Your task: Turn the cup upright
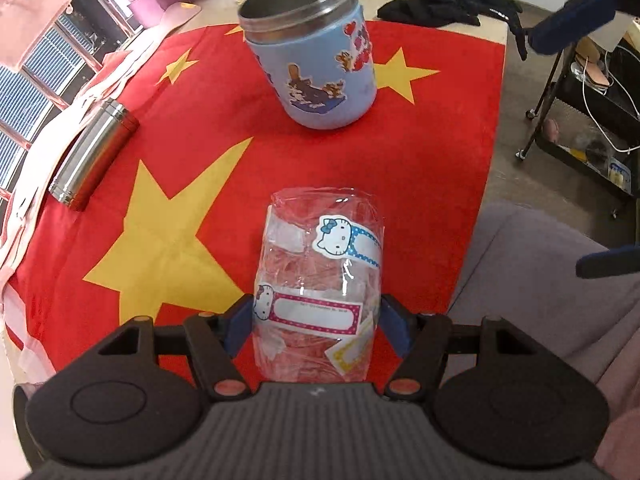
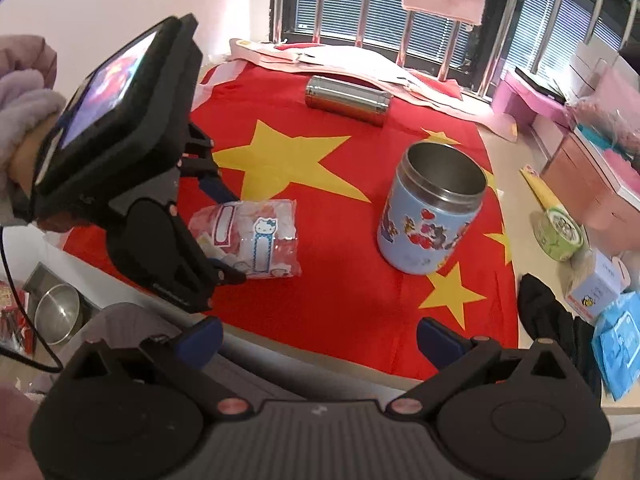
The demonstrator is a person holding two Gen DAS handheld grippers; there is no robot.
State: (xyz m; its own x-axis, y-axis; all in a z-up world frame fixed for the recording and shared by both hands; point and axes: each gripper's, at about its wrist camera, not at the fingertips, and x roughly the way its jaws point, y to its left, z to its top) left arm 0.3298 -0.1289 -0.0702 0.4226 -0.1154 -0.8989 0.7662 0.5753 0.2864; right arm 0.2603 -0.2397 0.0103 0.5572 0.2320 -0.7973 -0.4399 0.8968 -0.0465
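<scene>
A clear plastic cup [image 1: 320, 280] with Hello Kitty stickers lies on its side on the red flag cloth [image 1: 224, 160]. My left gripper [image 1: 316, 328] is closed around its near end, blue pads touching both sides. The cup also shows in the right wrist view [image 2: 256, 236], with the left gripper [image 2: 224, 232] on it. My right gripper [image 2: 318, 342] is open and empty above the table's near edge, apart from the cup. Its blue fingers [image 1: 572, 24] show at the right of the left wrist view.
A blue steel jar [image 1: 312, 56] stands upright, mouth up, beyond the cup; it also shows in the right wrist view [image 2: 432, 208]. A steel flask [image 1: 94, 152] lies on its side at the left. Black cloth [image 1: 448, 4], boxes and a wheeled rack [image 1: 592, 120] are at the right.
</scene>
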